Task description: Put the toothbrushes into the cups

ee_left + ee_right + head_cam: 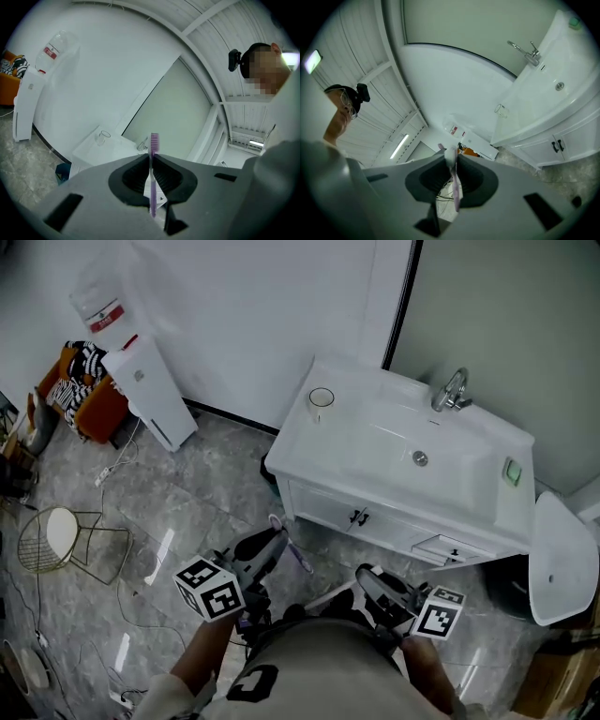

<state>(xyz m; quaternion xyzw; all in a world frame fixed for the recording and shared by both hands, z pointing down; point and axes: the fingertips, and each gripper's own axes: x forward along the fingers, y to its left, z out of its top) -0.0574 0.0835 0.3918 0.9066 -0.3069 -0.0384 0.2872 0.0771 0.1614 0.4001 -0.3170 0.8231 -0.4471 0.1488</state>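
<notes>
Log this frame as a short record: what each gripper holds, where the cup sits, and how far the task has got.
left gripper: shut on purple toothbrush, bristle end past the jaws
right gripper: shut on pale toothbrush
glass cup: upright on vanity counter, left of basin; nothing seen in it
cups in view: one
faucet: behind basin
task status: neither toothbrush in a cup; both grippers short of the vanity counter

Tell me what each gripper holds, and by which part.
Left gripper: a purple toothbrush, clamped on its handle, bristle head sticking out past the jaws. Right gripper: the other toothbrush, clamped on its handle close to the head.
</notes>
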